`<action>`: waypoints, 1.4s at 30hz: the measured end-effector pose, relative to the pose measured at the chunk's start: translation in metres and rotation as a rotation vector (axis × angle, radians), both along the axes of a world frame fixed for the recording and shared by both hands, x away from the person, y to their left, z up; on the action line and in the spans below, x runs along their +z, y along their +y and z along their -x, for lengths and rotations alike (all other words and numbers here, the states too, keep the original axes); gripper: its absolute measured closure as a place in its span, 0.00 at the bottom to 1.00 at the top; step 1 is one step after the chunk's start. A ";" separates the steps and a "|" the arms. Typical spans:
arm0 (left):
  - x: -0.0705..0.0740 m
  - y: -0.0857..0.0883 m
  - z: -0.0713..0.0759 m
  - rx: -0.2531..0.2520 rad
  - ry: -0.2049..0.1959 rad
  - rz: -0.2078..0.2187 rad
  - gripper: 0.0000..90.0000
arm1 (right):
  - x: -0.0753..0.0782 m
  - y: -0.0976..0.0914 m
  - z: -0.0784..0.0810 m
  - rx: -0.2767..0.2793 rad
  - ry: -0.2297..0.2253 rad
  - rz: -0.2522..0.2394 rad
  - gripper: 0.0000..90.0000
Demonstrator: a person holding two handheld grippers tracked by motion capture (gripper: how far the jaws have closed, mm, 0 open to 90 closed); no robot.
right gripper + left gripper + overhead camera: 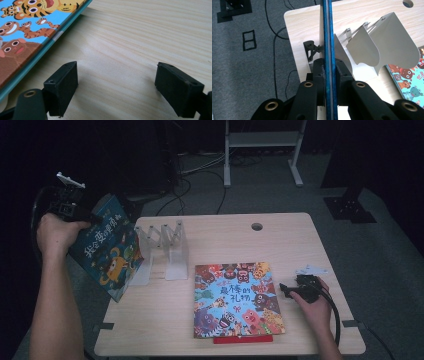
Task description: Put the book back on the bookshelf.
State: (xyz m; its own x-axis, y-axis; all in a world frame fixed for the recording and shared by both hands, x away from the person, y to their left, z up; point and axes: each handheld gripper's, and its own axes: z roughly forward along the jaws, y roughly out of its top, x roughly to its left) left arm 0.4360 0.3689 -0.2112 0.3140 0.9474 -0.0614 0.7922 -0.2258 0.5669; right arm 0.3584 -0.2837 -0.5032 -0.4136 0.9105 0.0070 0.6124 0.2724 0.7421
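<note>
My left gripper [94,219] is off the table's left edge, shut on the edge of a blue picture book [107,247] that hangs tilted beside the rack. In the left gripper view both pads clamp the blue book [328,37] edge-on, with my left gripper [328,68] pointing at the white divider rack [387,42]. A second, colourful animal book [235,300] lies flat on the table. My right gripper [285,290] rests just right of it, open. In the right gripper view bare wood lies between the jaws of my right gripper [116,82], and the flat book's [30,30] corner is at the left.
The divider rack [162,247] stands at the left of the wooden table [280,240], which has a cable hole [257,226] at the back. A red strip [243,339] pokes out under the flat book's front edge. Cables and a white frame [262,140] lie on the floor behind.
</note>
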 end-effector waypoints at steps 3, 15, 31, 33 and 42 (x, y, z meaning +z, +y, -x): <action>0.003 0.000 0.001 -0.001 -0.001 -0.003 0.90 | 0.000 0.000 0.000 -0.001 0.002 -0.001 0.20; 0.022 0.000 0.010 -0.013 -0.052 -0.013 0.89 | 0.000 0.000 0.000 -0.001 0.002 -0.001 0.20; 0.028 -0.018 0.018 -0.104 -0.062 -0.028 1.00 | 0.000 0.000 0.000 -0.001 0.001 -0.001 0.20; 0.025 -0.023 0.018 -0.126 -0.055 -0.026 1.00 | 0.000 0.000 0.000 -0.001 0.002 -0.002 0.20; 0.010 -0.042 0.024 -0.211 -0.050 -0.018 0.99 | 0.000 0.000 0.000 -0.001 0.001 -0.002 0.20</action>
State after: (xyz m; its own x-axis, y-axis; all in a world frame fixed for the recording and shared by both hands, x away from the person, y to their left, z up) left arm 0.4120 0.3265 -0.2015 0.5073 0.8614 -0.0247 0.6974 -0.3936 0.5989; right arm 0.3584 -0.2836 -0.5032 -0.4129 0.9108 0.0089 0.6135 0.2708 0.7418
